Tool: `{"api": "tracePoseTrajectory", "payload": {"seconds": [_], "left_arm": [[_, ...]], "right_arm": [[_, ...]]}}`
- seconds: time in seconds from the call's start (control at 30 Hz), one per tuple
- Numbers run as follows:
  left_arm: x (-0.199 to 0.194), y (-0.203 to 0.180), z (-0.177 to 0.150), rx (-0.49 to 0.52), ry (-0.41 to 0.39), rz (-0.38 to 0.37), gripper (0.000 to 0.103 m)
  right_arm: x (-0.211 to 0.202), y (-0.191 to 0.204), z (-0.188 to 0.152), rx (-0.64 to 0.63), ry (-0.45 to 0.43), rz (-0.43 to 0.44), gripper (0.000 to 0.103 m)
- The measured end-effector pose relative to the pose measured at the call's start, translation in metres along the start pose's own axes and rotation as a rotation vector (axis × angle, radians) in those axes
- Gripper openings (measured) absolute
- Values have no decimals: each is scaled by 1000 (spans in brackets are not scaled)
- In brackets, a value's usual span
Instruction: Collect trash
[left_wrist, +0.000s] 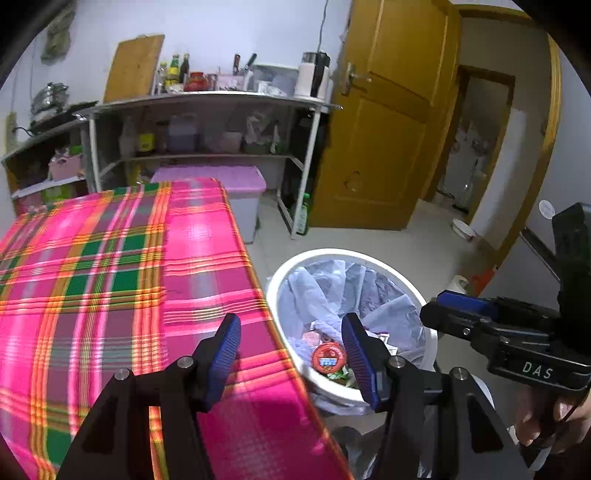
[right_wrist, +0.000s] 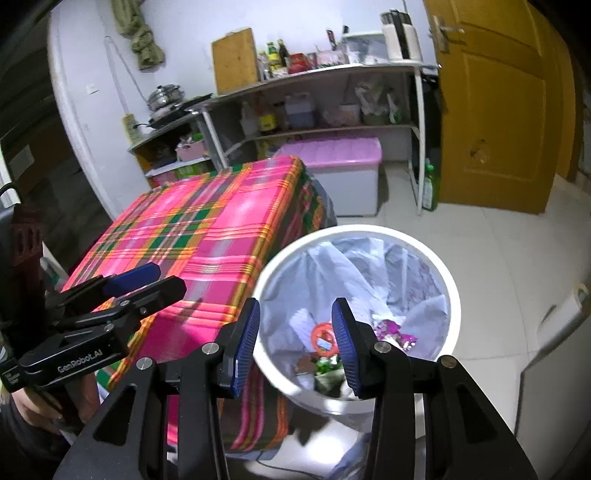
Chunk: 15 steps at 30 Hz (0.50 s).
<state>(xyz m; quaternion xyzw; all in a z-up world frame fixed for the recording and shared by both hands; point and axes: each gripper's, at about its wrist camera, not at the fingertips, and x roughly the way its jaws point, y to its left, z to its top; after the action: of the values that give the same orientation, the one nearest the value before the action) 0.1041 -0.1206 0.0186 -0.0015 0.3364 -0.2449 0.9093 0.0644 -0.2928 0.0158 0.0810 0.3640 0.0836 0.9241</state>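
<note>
A white trash bin (left_wrist: 295, 264) with a pale plastic liner stands on the floor beside the table; it also shows in the right wrist view (right_wrist: 448, 273). Inside lie a round red lid (left_wrist: 328, 356), also seen in the right wrist view (right_wrist: 320, 335), green wrappers (right_wrist: 325, 367) and purple wrappers (right_wrist: 393, 328). My left gripper (left_wrist: 291, 354) is open and empty over the table's edge and the bin's rim. My right gripper (right_wrist: 295, 341) is open and empty above the bin. Each gripper shows in the other's view: the right (left_wrist: 454, 306) and the left (right_wrist: 147, 280).
A table with a pink plaid cloth (left_wrist: 110, 280) stands left of the bin. Behind it are a metal shelf rack (left_wrist: 207, 99) with bottles and jars, a pink-lidded storage box (left_wrist: 240, 184), a green bottle (left_wrist: 303, 218) and a yellow wooden door (left_wrist: 388, 122). Tiled floor lies right of the bin.
</note>
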Motion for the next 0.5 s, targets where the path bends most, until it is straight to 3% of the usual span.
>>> {"api": "tracePoseTrajectory", "payload": {"seconds": [0.5], "left_arm": [[-58, 14, -25, -37, -77, 103, 56]], "right_arm": [[-26, 44, -24, -102, -60, 7, 47]]}}
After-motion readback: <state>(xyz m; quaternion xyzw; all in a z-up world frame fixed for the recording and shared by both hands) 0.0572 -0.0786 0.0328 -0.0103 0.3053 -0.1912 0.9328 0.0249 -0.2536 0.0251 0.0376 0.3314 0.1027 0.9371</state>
